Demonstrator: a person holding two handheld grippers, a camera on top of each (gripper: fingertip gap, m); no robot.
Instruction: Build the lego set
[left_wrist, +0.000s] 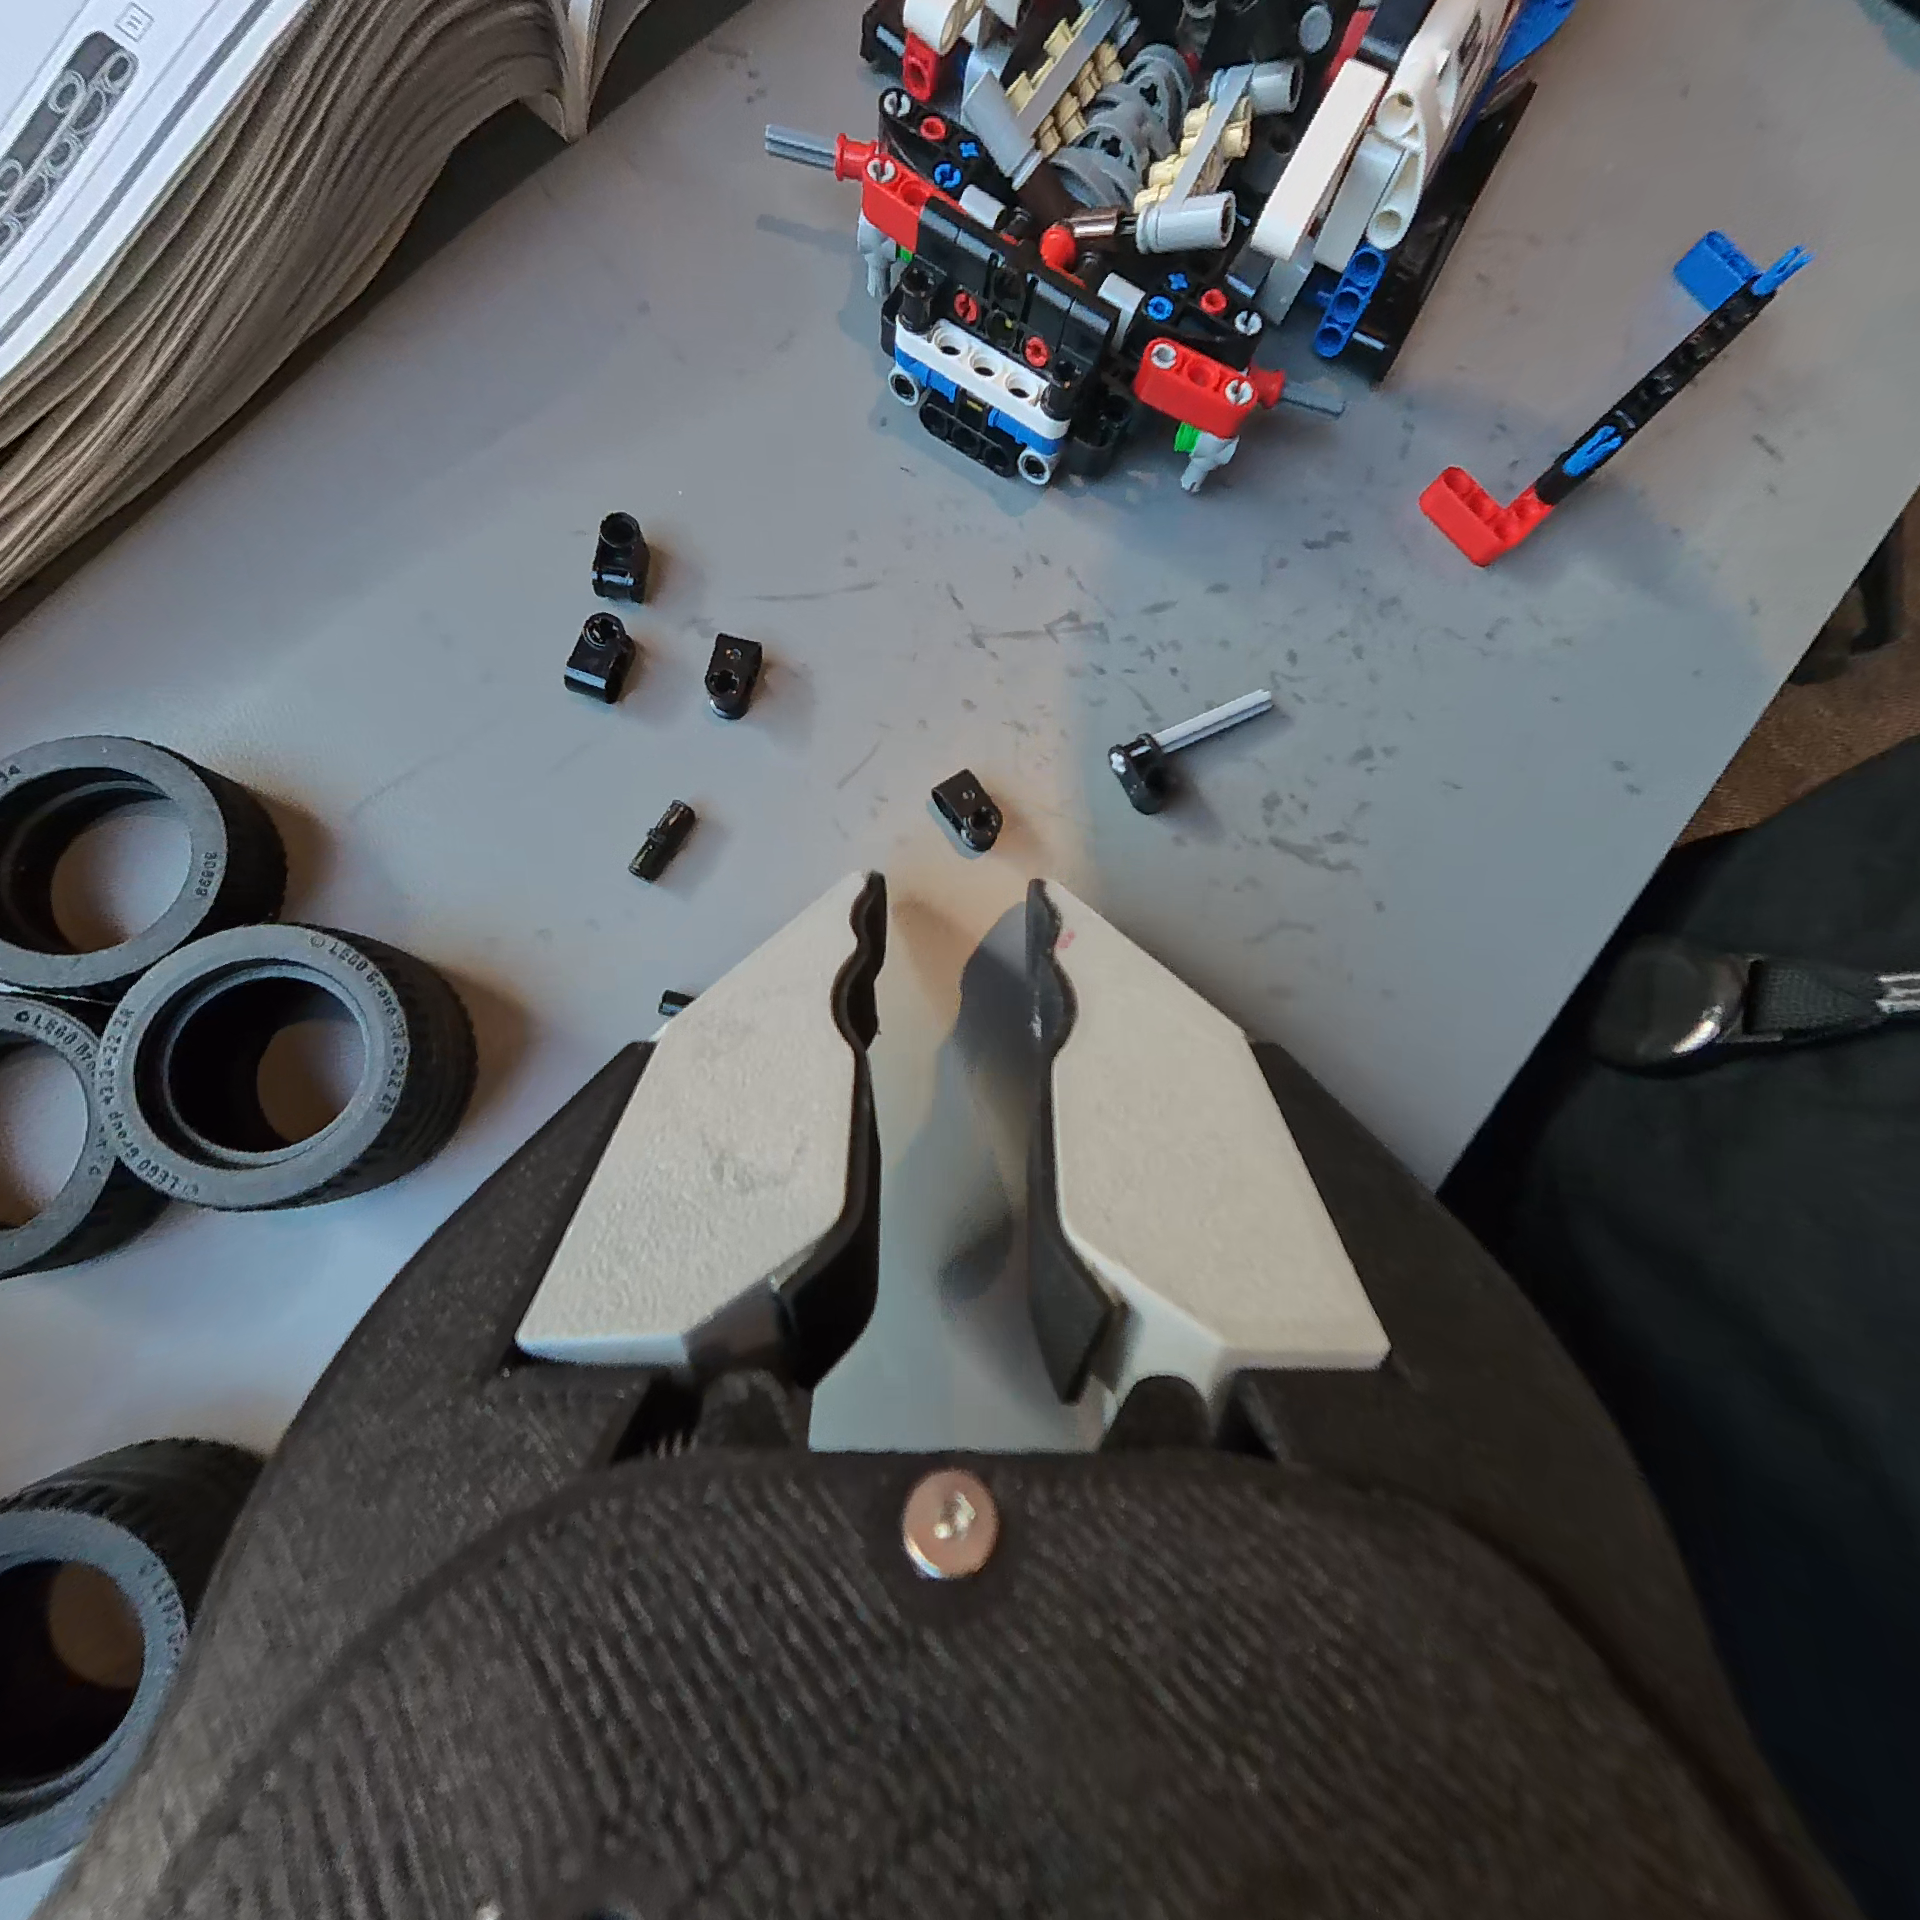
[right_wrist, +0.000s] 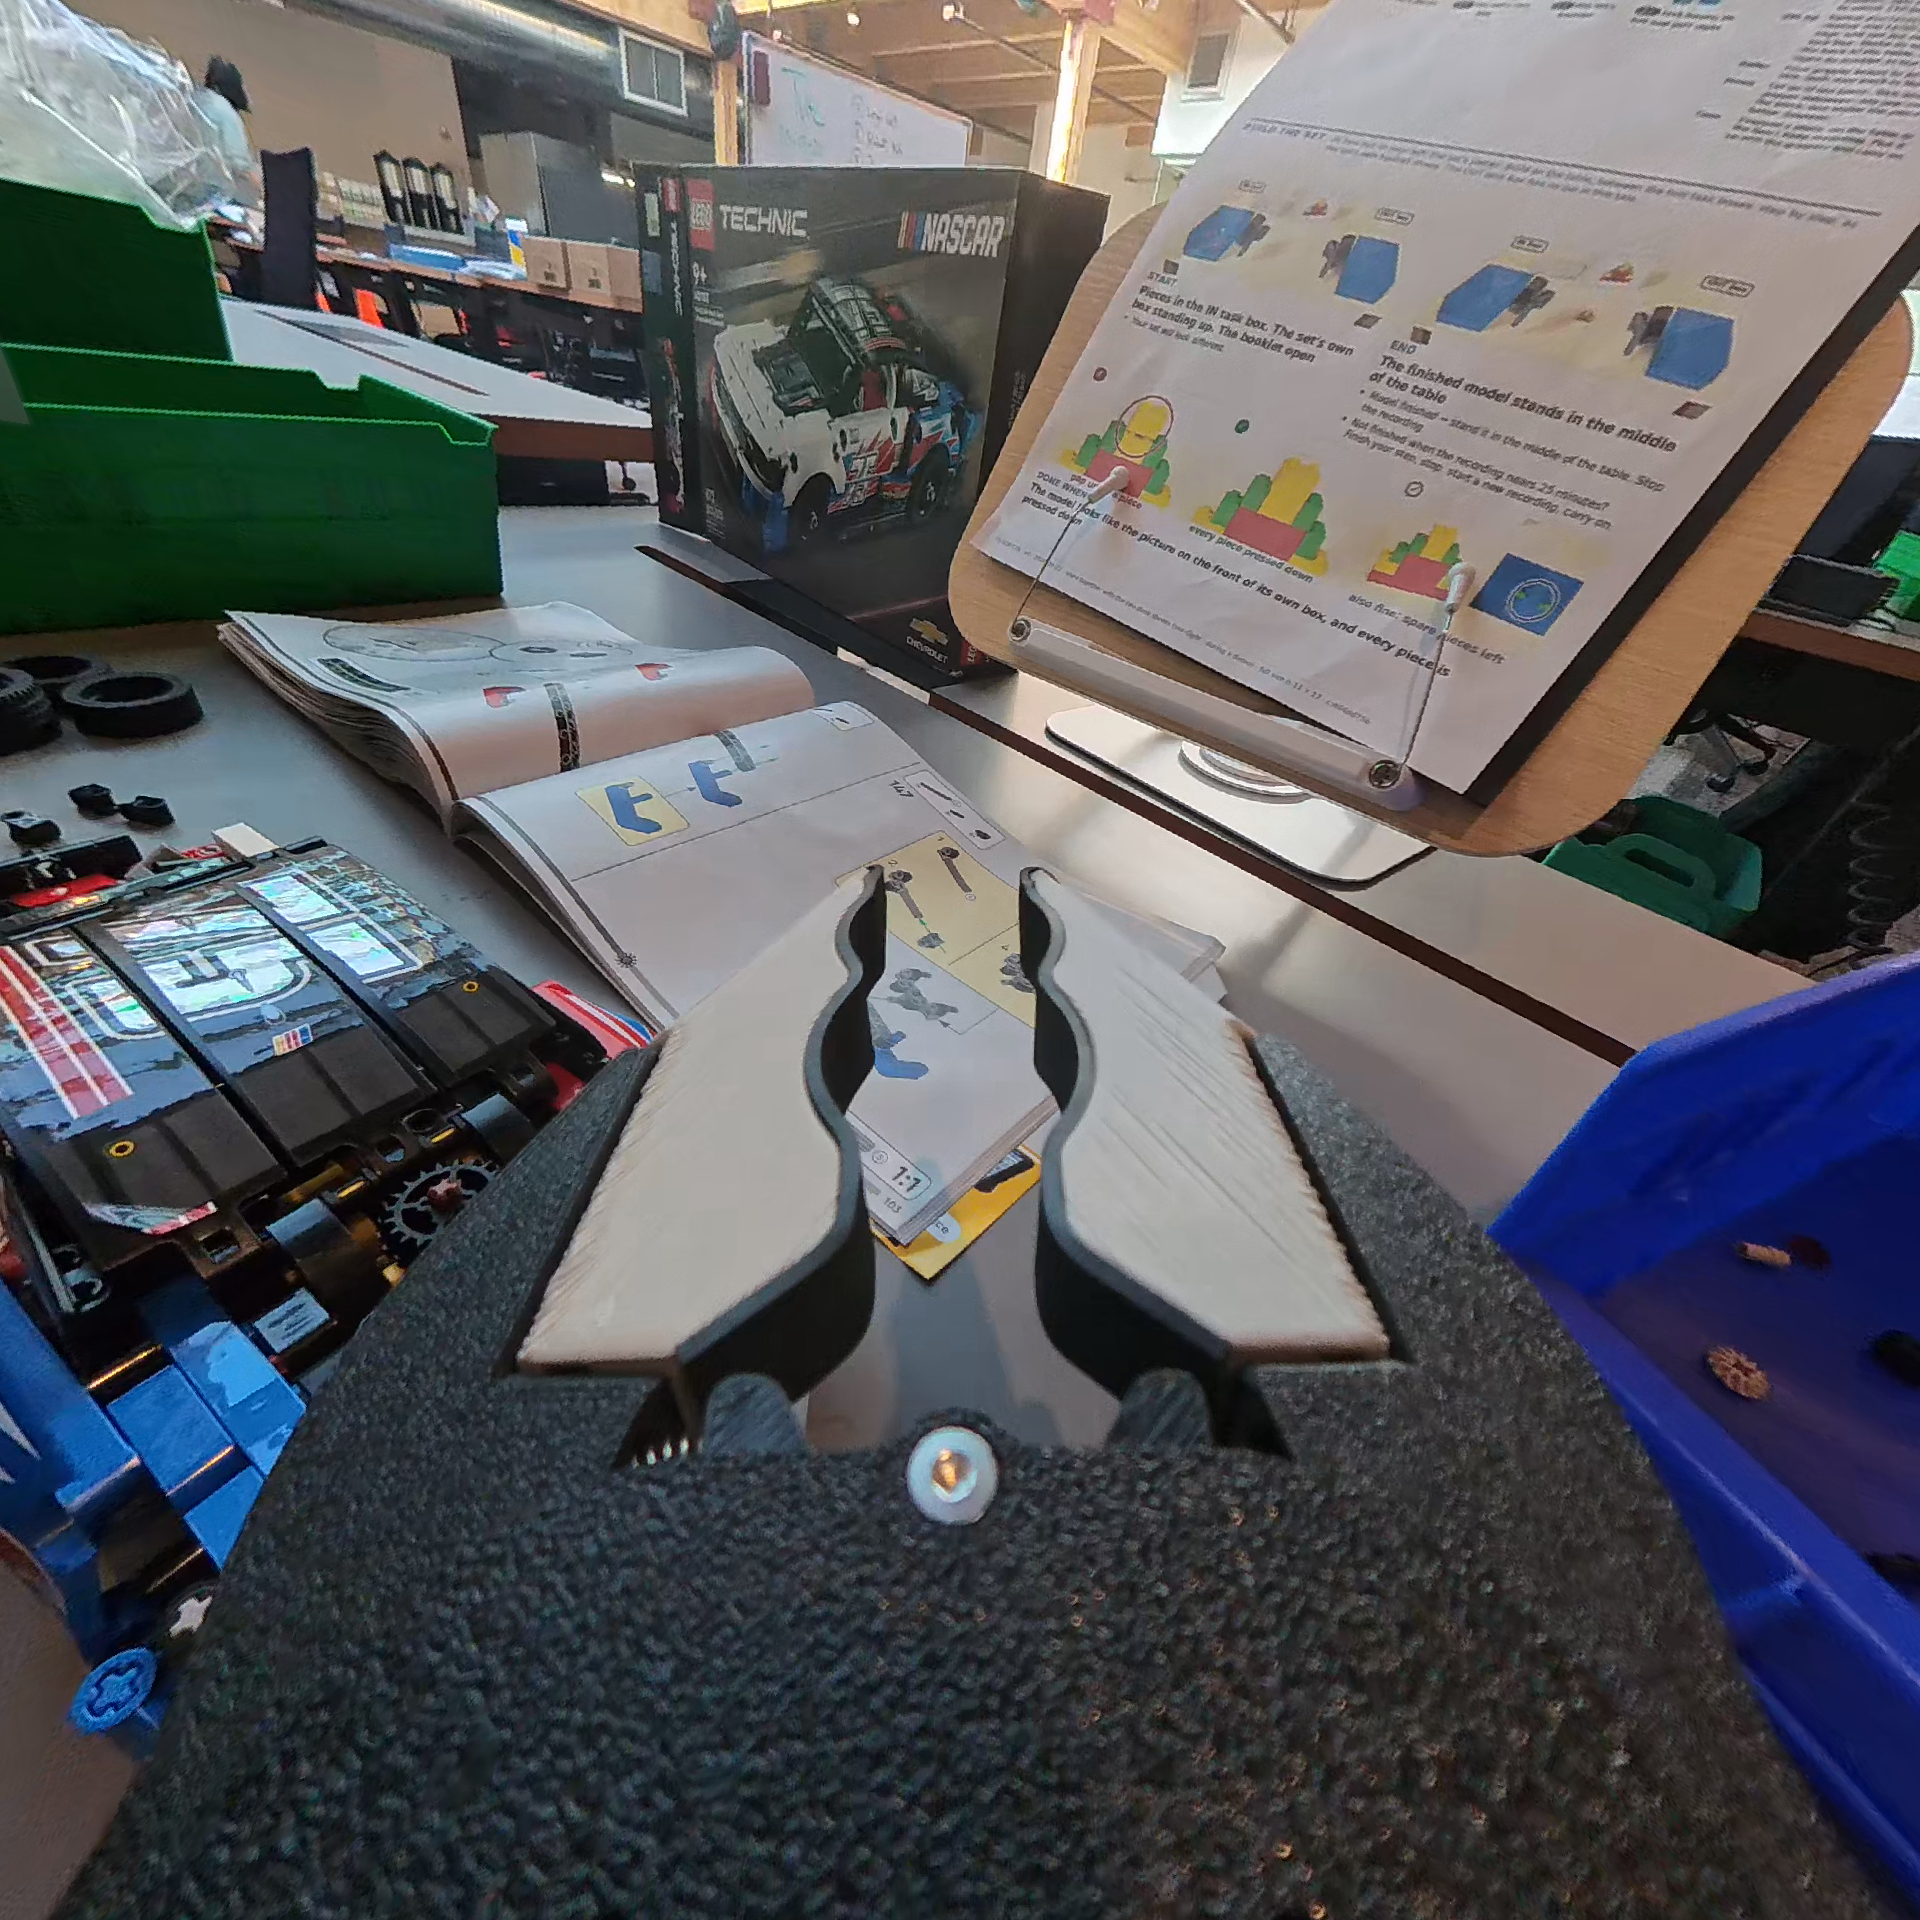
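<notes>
The left tongs (left_wrist: 956, 894) hover part open and empty over the table's (left_wrist: 436, 582) near edge, just short of a small black connector (left_wrist: 966, 812). The right tongs (right_wrist: 951, 883), also part open and empty, point at the open booklet (right_wrist: 665, 821). I judge the connector comes next: straddle it squarely, close gently, then carry it to the half-built car (left_wrist: 1122, 239) toward the far edge.
</notes>
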